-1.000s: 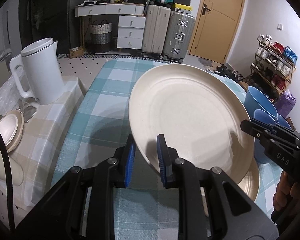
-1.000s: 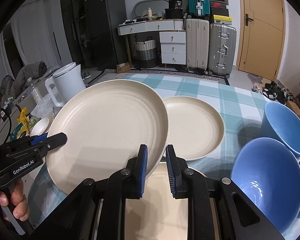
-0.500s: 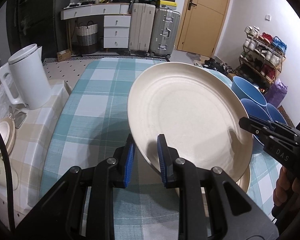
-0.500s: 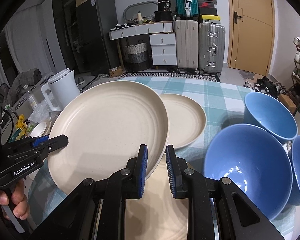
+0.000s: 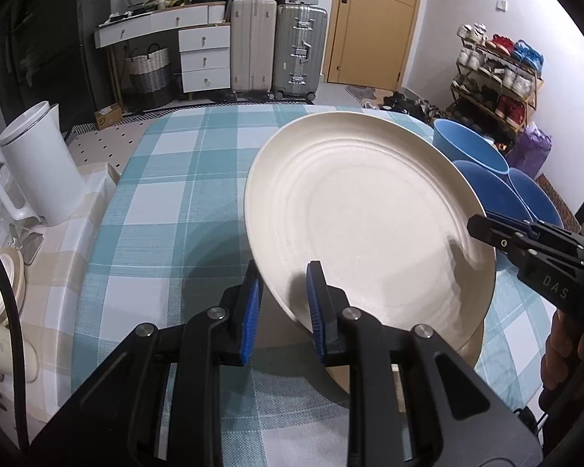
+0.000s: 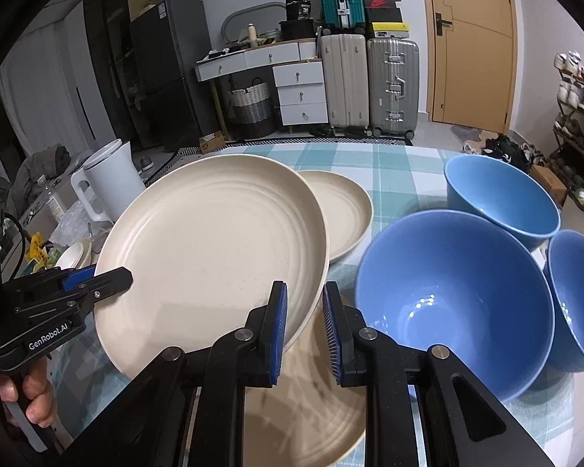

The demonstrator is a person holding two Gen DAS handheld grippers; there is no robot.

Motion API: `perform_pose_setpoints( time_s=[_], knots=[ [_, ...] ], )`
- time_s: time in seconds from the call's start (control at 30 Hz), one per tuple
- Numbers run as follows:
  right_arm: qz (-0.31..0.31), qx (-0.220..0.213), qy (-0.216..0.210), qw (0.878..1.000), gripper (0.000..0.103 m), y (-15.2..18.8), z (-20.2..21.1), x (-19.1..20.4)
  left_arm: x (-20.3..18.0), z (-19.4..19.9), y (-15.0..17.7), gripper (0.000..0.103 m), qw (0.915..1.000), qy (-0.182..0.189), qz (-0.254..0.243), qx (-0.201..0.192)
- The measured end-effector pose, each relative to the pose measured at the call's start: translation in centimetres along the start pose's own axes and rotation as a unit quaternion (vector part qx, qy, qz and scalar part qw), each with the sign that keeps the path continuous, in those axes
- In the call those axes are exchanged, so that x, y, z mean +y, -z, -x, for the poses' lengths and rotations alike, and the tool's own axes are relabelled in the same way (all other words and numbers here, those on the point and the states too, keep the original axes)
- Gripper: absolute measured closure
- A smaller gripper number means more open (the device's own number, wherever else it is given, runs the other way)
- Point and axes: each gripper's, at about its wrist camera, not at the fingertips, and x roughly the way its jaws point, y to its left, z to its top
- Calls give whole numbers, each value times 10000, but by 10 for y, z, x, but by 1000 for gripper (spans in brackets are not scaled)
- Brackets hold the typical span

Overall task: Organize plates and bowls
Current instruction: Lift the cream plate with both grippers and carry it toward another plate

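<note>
**Large plate held aloft by both grippers**

While both grippers clamp opposite edges of the large cream plate [image 6: 210,249], it hangs tilted above the checked tablecloth [image 5: 167,202]. The left gripper [image 5: 282,303] is closed on its near-left rim, and the right gripper [image 6: 303,327] is closed on its right rim. Directly below lies another cream plate [image 6: 311,420]. Just right stand three blue bowls [image 6: 455,295], close together. Beyond, a smaller cream plate [image 6: 342,210] rests on the cloth. A white kettle [image 5: 39,163] stands off to the left.

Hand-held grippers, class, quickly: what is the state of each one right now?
Left hand-held gripper: closed on the big cream plate's rim.
Right hand-held gripper: closed on the same plate's opposite rim.
</note>
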Motion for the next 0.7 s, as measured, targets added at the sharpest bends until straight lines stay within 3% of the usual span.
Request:
perform_pose_setpoints(
  time_s=[0.7],
  knots=[
    [-377, 177, -12, 9991, 83, 32, 14, -12, -14, -13, 9, 83, 9975, 180, -591, 343]
  ],
)
